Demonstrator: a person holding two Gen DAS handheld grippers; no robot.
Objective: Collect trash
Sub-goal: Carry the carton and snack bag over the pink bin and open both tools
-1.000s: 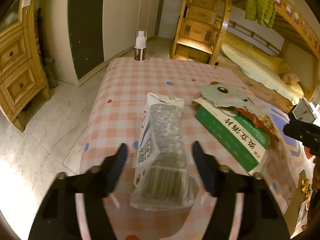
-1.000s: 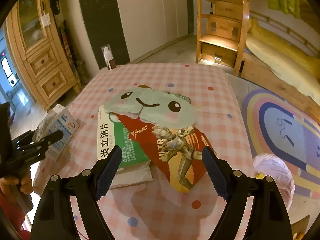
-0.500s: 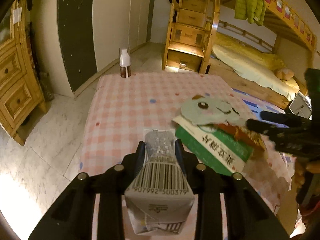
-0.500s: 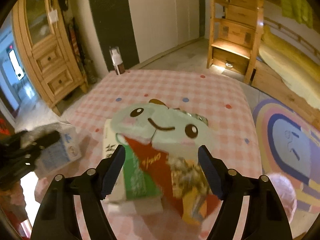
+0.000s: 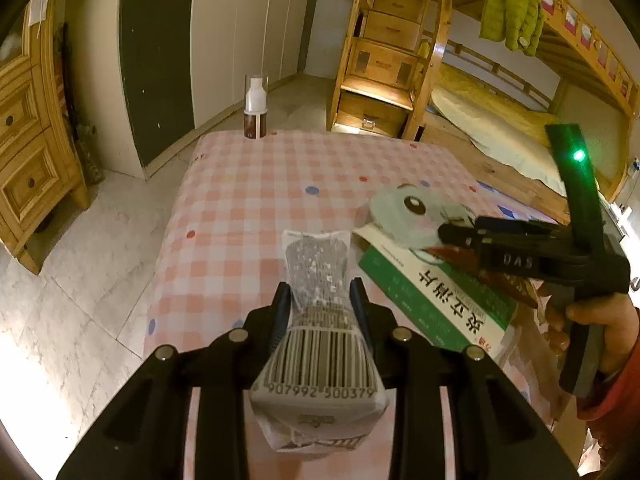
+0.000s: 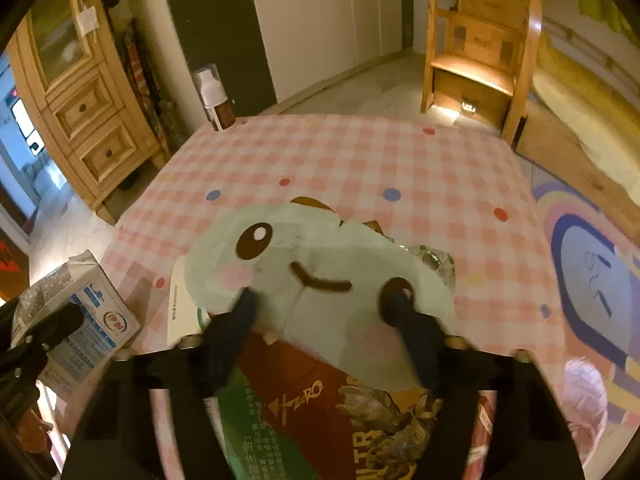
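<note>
Gripping a milk carton [image 5: 316, 344], the left claw [image 5: 318, 304] has both fingers pressed against the carton's sides, the barcode end toward the camera and the crumpled top pointing away over the table [image 5: 280, 184]. In the right wrist view the same carton [image 6: 86, 312] sits at the near left edge of the table [image 6: 360, 156], left of the green book [image 6: 256, 432], with the left claw's black finger across it.

The green book [image 5: 436, 300] lies flat on the pink checked tablecloth and serves as the base of a small pile. On the book lies a red snack wrapper [image 6: 320, 396], and over the far part of the wrapper lies a pale green cartoon-face paper [image 6: 320, 272]. A bit of crinkled silver foil [image 6: 436, 260] peeks out beyond the far right edge of the face paper.

The right claw [image 6: 324, 312] is over the book, its fingers spread apart with the tips resting against the near part of the face paper; the jaws are not clamped on anything. In the left wrist view the right claw [image 5: 452, 234] reaches in from the right of the book, held by a hand [image 5: 600, 328].

Well beyond the book, at the table's far left corner, a pump bottle [image 5: 255, 108] stands upright. A pink plastic bag [image 6: 584, 404] sits off the table, right of the book.
</note>
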